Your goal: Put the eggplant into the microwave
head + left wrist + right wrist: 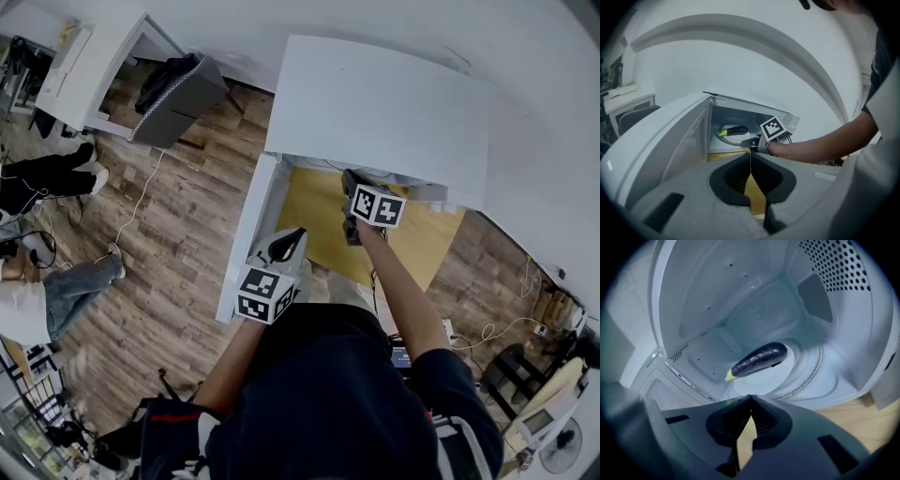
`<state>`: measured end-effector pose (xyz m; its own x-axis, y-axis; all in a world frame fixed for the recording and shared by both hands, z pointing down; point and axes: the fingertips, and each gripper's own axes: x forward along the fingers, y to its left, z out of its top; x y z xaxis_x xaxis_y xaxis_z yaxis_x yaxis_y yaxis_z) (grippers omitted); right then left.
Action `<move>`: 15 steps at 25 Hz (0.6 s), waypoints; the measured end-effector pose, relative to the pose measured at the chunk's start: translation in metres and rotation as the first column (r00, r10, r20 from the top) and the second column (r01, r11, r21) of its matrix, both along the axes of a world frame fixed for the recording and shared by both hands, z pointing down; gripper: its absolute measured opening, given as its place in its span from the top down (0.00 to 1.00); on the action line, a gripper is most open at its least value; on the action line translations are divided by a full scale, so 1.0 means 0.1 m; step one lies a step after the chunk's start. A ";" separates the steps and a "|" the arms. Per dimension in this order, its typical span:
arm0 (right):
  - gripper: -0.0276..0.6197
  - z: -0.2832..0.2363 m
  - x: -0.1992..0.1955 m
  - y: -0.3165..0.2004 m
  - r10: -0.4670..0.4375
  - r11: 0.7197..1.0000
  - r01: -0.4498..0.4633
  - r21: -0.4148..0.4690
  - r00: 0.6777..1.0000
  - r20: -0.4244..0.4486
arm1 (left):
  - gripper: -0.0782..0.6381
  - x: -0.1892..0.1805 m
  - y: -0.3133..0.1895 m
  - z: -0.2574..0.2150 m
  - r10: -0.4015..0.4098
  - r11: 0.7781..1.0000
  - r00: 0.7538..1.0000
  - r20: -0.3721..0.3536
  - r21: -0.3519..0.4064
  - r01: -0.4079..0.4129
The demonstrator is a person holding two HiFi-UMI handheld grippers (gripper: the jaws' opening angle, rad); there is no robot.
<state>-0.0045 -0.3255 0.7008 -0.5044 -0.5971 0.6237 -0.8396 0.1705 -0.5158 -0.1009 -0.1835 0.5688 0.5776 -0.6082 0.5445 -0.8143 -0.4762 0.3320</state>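
Yellow surface: one microwave, one eggplant inside; left gripper, right gripper pressed together, empty.

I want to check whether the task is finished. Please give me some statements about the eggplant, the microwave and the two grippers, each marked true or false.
1. The eggplant lies inside the microwave. True.
2. The right gripper holds the eggplant. False: its jaws are shut on nothing, and the eggplant lies apart from it on a white plate.
3. The microwave door is closed. False: it stands open.
4. The left gripper is shut and empty. True.
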 end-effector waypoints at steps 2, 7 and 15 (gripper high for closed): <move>0.94 0.00 -0.01 -0.03 -0.007 1.000 0.007 0.002 1.000 -0.004 | 0.87 0.00 0.00 0.00 -0.001 1.000 1.000 0.001 -0.002 0.001; 0.94 -0.01 -0.03 -0.08 -0.012 1.000 0.012 0.004 1.000 -0.004 | 0.87 0.00 -0.01 0.01 -0.002 1.000 1.000 0.000 -0.005 0.002; 0.94 -0.01 -0.04 -0.06 -0.012 1.000 0.012 -0.001 1.000 0.002 | 0.87 0.00 -0.01 0.01 -0.003 1.000 1.000 -0.001 -0.004 0.003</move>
<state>-0.0088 -0.3317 0.6995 -0.5127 -0.5907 0.6231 -0.8365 0.1799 -0.5177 -0.1013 -0.1841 0.5701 0.5766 -0.6075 0.5463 -0.8152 -0.4724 0.3350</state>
